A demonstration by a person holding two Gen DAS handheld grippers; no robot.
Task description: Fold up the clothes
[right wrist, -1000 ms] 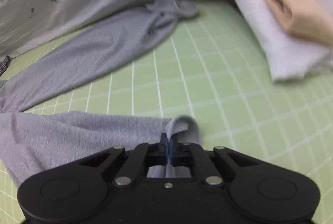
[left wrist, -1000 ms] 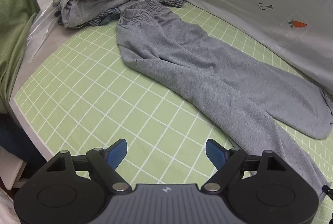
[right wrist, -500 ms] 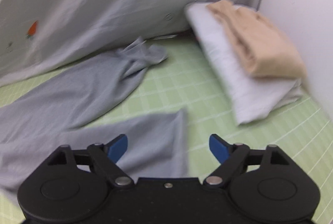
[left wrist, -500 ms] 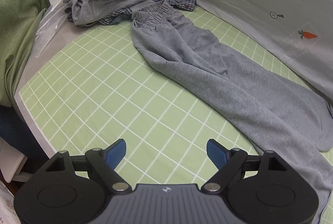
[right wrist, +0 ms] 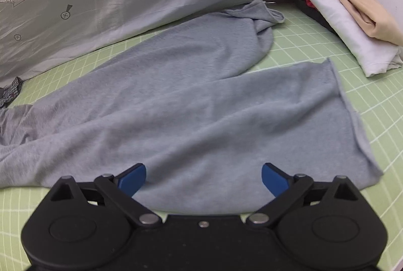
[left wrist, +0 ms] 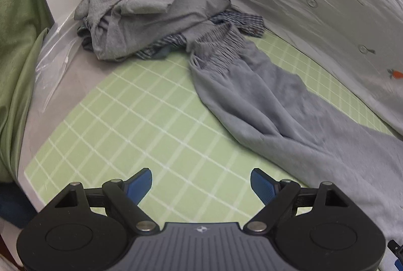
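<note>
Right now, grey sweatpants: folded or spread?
Spread. The grey knit sweatpants lie full length on the green grid mat, both legs apart, far cuff bunched; neither open hand-held gripper holds them.

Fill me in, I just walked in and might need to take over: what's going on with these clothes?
A person is folding laundry with a handheld tool in each hand. Grey sweatpants lie spread across the green grid mat, not yet folded. The left tool and right tool are both open and hold nothing. An unsorted clothes pile waits by the waistband; folded items sit stacked beyond the leg ends.
</note>
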